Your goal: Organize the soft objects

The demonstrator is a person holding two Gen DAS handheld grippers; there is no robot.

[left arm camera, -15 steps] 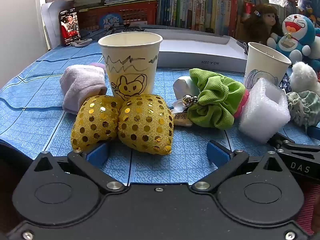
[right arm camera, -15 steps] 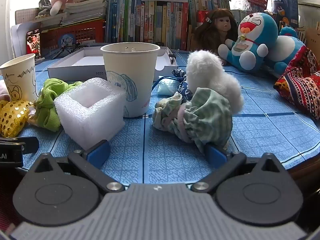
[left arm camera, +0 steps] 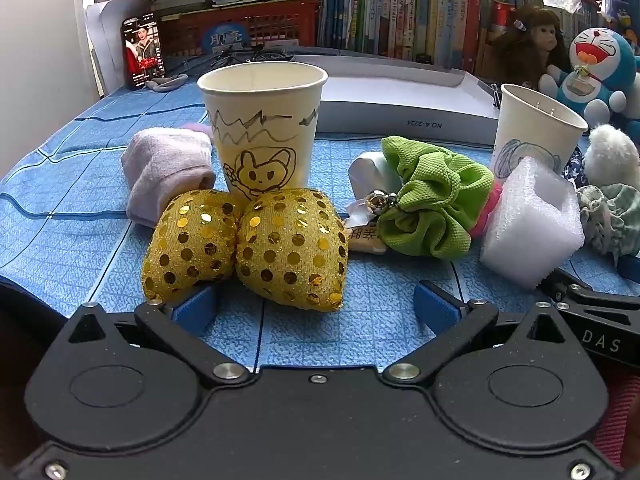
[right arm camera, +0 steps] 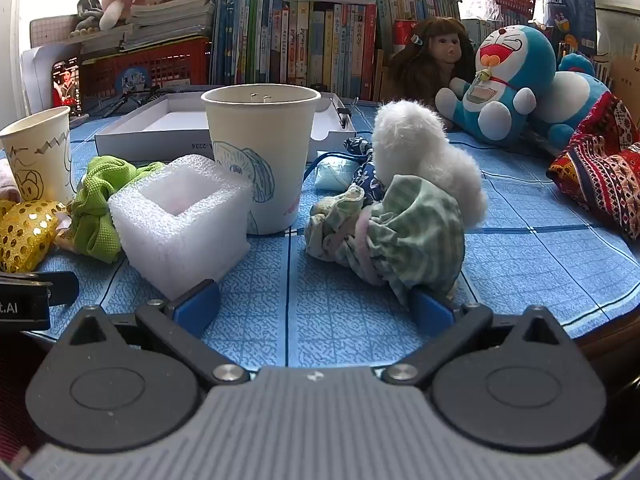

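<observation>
My left gripper is open just in front of a gold sequinned bow, nothing between its blue pads. Behind the bow stands a paper cup with a drawn rabbit, a lilac sock to its left, a green scrunchie and a white foam block to its right. My right gripper is open, low over the blue cloth. Its left pad is at the foam block and its right pad at a green checked scrunchie. A second paper cup and a white fluffy ball lie behind.
A flat white box lies at the back, before a row of books and a red basket. A doll, a blue cat plush and a patterned red cloth sit at the right. The table's edge curves near the right gripper.
</observation>
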